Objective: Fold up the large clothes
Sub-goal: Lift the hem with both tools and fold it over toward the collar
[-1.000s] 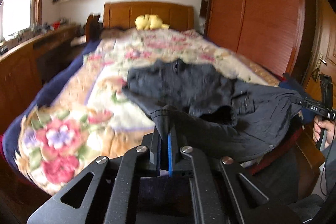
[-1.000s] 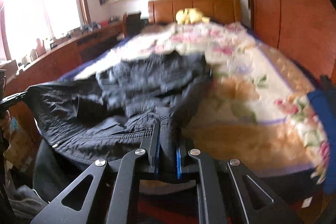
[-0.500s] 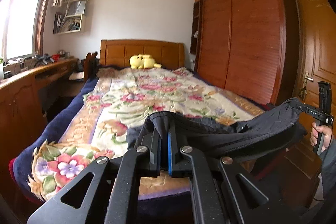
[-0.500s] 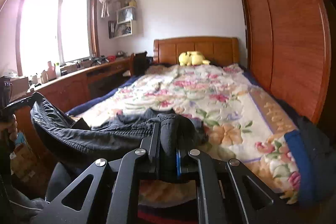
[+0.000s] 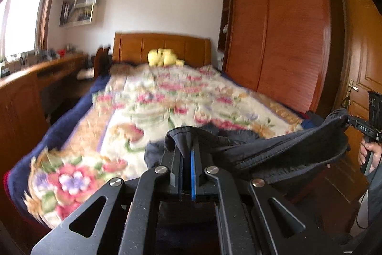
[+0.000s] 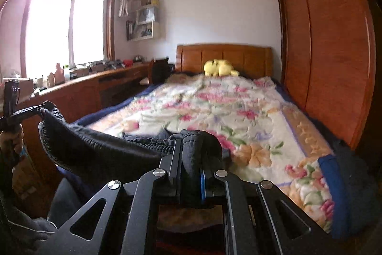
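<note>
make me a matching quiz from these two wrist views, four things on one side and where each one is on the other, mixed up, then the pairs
Things:
1. dark garment
2. yellow plush toy
3. wardrobe
4. wall shelf

Places:
A. on the white wall beside the window
B. at the headboard end of the bed
C. stretched between the left gripper and the right gripper
D. along the right side of the bed

Pairs: 1-C, 2-B, 3-D, 4-A
</note>
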The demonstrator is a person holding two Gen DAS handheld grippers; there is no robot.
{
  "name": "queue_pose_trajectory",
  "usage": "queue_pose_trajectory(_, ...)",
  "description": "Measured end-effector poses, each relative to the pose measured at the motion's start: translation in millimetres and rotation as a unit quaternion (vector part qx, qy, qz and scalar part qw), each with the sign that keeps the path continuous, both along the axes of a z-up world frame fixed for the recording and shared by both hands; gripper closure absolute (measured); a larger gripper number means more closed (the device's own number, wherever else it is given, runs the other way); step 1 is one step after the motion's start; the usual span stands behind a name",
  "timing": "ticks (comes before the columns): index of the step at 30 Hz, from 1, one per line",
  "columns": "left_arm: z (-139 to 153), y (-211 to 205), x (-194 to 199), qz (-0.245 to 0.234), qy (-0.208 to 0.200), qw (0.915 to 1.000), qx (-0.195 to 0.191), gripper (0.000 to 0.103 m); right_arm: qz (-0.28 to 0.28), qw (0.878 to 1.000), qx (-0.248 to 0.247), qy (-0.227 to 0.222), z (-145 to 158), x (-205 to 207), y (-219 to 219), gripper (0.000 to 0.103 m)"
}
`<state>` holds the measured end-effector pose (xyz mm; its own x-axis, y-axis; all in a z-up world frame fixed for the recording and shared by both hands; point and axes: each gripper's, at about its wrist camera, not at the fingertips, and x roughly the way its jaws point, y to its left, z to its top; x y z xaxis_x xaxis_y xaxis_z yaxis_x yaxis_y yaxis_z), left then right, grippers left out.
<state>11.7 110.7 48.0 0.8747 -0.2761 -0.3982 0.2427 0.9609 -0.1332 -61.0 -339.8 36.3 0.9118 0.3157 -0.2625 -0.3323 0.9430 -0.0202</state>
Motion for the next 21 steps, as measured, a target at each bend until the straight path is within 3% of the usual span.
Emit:
queue_pose_trajectory(4,-22.0,1.9,17.6,0.006,0.031,0.9995,-0.003,0.098,0.002,1.000,0.003,0.029,-26.1,27.5,6.5,0.092)
queue_pose_trajectory(11,-45.9,-2.5,50.7,0.015,0.050,0.9986,-0.002,0.098,0.021,0.998,0.027,0.048,-33.2,68.9,8.9,0.092)
queue_pose_trajectory(17,-68.1,-14.9,130.0,0.025,0.072,0.9968,0.025,0.098,0.019,0.998,0.028,0.059,-34.6,136.0,10.3,0.092)
queue_pose_trajectory(21,-96.4,-15.2,191.9,0.043,0.109,0.9921,0.045,0.098,0.025,0.996,0.012,0.089,-37.1,211.0,16.8,0.091)
